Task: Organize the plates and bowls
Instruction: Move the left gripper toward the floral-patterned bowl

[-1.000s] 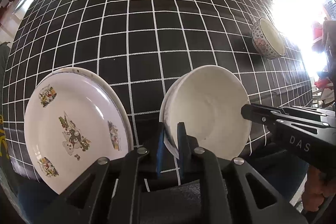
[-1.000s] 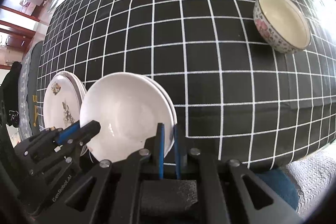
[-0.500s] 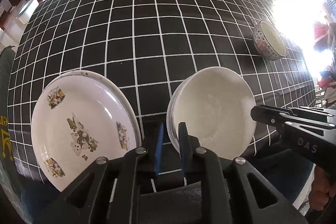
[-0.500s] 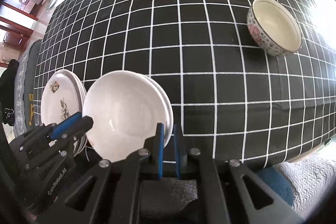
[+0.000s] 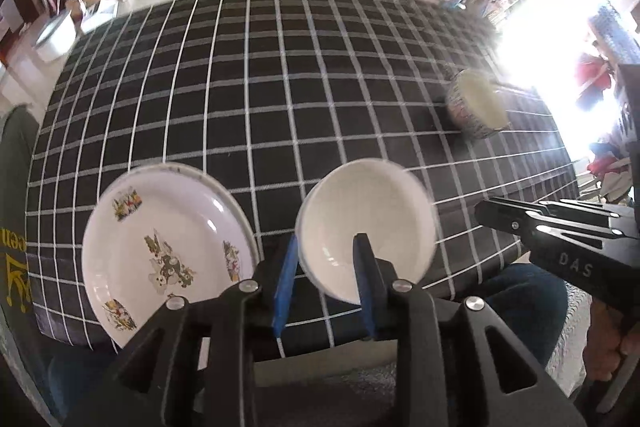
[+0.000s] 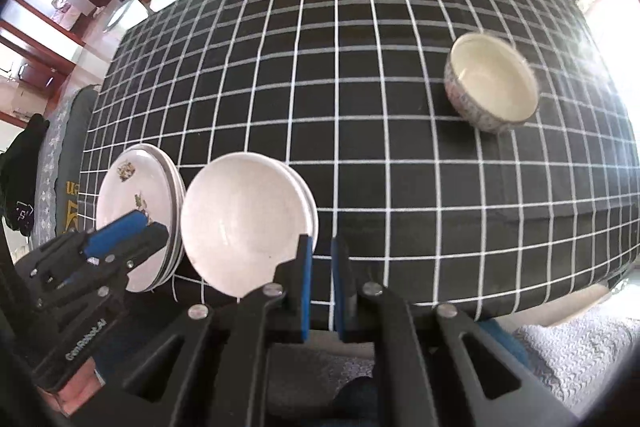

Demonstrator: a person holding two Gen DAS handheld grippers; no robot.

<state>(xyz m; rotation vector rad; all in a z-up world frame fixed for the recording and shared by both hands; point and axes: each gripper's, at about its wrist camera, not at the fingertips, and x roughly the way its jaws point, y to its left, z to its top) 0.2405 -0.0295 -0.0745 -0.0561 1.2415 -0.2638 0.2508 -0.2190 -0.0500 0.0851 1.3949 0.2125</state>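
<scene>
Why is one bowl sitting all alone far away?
The patterned bowl stands by itself far across the checked tablecloth, while the picture plates and plain white bowls sit stacked side by side at the near edge. Nothing looks spilled or broken.

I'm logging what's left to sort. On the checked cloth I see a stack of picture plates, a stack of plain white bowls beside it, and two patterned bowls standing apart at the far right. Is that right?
Not quite: only one patterned bowl stands apart at the far right, as the right wrist view shows. The picture plates and the plain white bowls sit side by side on the checked cloth as you say.
</scene>
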